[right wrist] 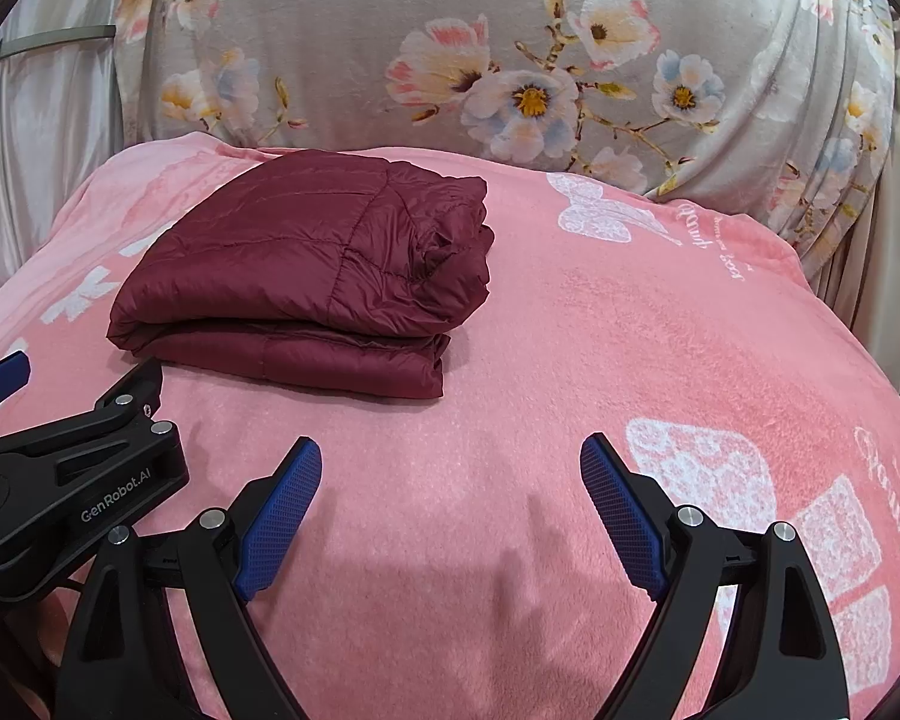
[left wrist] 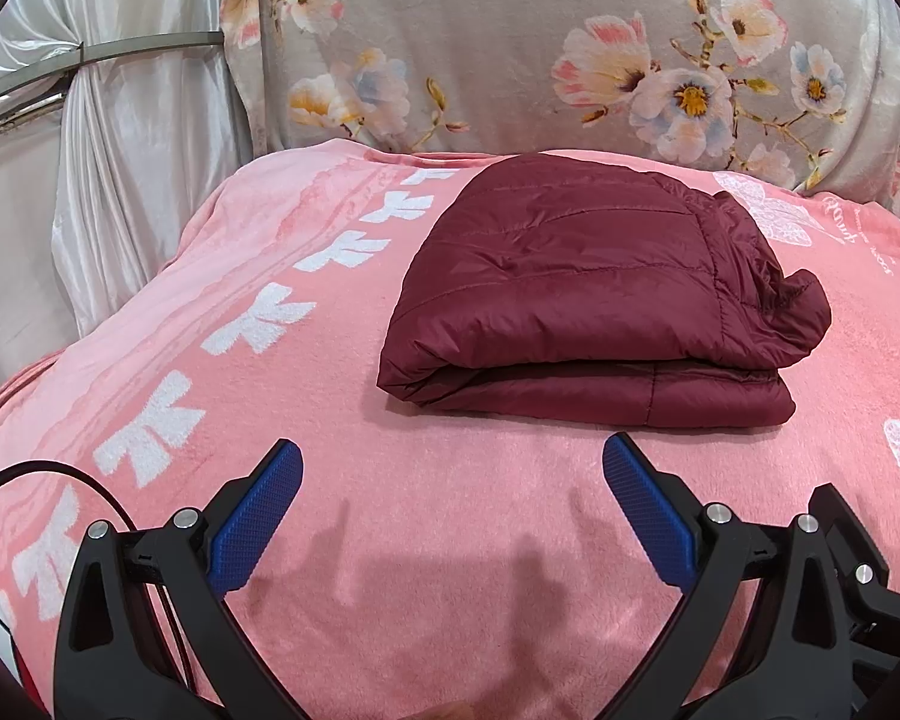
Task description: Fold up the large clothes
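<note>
pink blanket (left wrist: 450,540) bears the folded maroon jacket (left wrist: 594,300), lying just beyond both empty, wide-spread tools: left tool (left wrist: 453,483), right tool (right wrist: 450,480).

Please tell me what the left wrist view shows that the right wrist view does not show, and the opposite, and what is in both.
Only the left wrist view shows the metal rail across the white curtain and a black cable by the left claw, seen open from behind.

Only the right wrist view shows the left claw's body from the side, with its lettering, and the open right claw.

Both show the folded maroon jacket lying on the pink blanket, apart from both claws, and the floral cloth behind.
</note>
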A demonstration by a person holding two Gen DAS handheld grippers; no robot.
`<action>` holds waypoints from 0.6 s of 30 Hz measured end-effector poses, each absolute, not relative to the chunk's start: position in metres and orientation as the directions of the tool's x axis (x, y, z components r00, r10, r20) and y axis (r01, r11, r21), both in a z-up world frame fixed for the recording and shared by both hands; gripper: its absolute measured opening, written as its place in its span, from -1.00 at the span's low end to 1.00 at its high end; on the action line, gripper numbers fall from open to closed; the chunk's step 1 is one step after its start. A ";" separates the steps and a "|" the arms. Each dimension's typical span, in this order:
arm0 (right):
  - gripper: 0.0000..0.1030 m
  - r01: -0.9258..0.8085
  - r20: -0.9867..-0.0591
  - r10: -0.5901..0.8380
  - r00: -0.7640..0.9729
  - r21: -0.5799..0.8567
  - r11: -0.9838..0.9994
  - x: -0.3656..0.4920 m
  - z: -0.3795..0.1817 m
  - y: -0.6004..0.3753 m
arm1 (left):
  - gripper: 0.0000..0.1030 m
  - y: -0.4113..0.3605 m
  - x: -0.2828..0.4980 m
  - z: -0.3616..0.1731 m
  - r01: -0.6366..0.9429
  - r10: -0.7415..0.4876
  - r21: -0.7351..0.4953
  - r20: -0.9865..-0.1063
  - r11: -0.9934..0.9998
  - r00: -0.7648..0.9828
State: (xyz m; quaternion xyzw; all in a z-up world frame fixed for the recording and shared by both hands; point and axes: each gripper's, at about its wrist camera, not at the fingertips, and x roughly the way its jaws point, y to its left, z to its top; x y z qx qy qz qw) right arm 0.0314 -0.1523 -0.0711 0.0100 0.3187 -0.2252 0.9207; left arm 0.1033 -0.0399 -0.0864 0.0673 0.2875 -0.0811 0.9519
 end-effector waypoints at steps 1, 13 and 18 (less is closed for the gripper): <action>0.67 0.421 -0.591 -0.409 0.695 -0.125 0.898 0.031 -0.071 -0.152 | 0.90 -0.040 0.104 -0.086 0.195 -0.118 0.080 -0.559 0.978 0.821; 0.67 0.421 -0.591 -0.408 0.695 -0.125 0.898 0.031 -0.071 -0.152 | 0.89 -0.040 0.103 -0.086 0.196 -0.118 0.082 -0.558 0.977 0.822; 0.67 0.421 -0.590 -0.408 0.696 -0.125 0.899 0.031 -0.071 -0.152 | 0.88 -0.039 0.103 -0.086 0.197 -0.120 0.080 -0.558 0.977 0.821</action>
